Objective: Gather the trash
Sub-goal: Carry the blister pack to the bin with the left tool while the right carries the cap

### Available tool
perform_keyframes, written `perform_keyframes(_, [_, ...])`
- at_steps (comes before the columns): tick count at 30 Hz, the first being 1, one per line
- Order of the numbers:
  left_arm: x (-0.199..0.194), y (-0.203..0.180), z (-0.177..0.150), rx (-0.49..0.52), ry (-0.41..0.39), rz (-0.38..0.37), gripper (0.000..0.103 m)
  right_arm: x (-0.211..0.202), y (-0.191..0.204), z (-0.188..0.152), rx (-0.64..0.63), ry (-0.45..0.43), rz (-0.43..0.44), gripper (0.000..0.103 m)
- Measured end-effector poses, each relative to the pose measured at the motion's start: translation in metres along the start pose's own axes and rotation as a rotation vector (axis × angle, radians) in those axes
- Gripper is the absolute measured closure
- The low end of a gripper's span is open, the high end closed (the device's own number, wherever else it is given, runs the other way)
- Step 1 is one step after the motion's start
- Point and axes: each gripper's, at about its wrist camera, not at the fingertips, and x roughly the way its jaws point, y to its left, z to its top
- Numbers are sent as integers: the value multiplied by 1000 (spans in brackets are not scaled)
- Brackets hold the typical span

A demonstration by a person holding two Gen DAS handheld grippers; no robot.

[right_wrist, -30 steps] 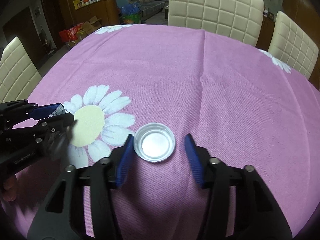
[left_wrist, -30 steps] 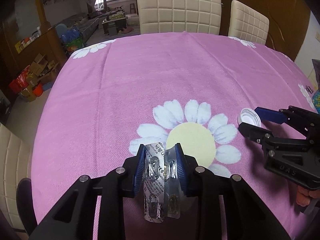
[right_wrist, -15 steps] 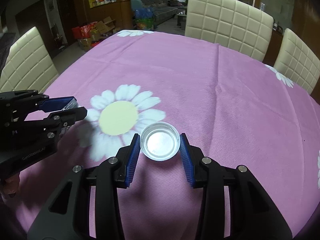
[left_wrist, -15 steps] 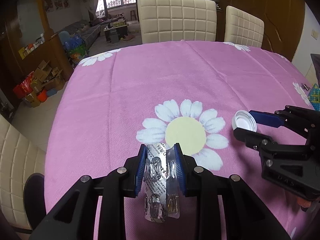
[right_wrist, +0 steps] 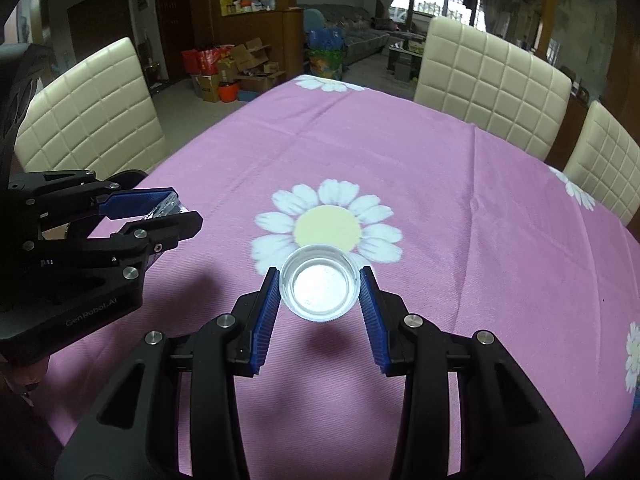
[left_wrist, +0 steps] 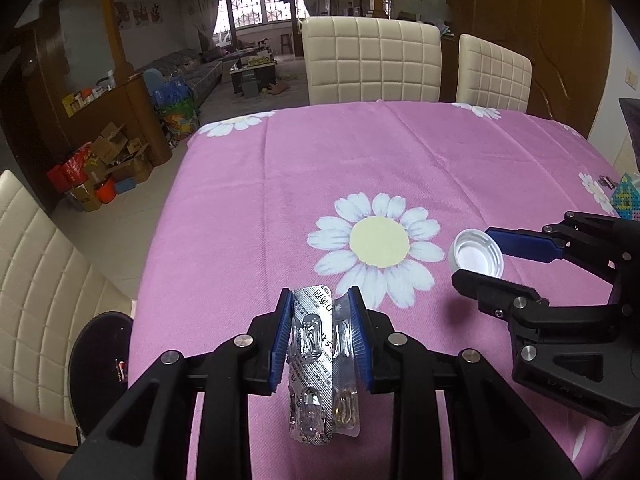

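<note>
Lengthwise, blister pack [left_wrist: 316, 364] along left claw [left_wrist: 320, 332], pinched; upturned cap [right_wrist: 319, 288] in right claw [right_wrist: 319, 300].

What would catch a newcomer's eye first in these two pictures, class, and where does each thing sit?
First, the big white daisy printed mid-way across the pink tablecloth. Next, the left gripper in the foreground, clamped on a silvery pill pack. To its right, the right gripper holds a white cap, open side up, above the cloth.
</note>
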Motion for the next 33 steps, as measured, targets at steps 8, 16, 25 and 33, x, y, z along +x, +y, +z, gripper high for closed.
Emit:
perform_keyframes(8, [-34,8,-12,-13,-36,49,75,-25,24,-2,-42,-37,14,62])
perform_keyframes(16, [-61,22,-20,-42,-67,86,75,-45,49,2,-86,-74,31,61])
perform_keyframes(25, [-83,48,-30,-86,-87,136,75,-51,82,17,-150,-102,67,61])
perform_keyframes(33, [-91,87,-39,-154,-84,197,75,-43,117,35,-222,-110,119,61])
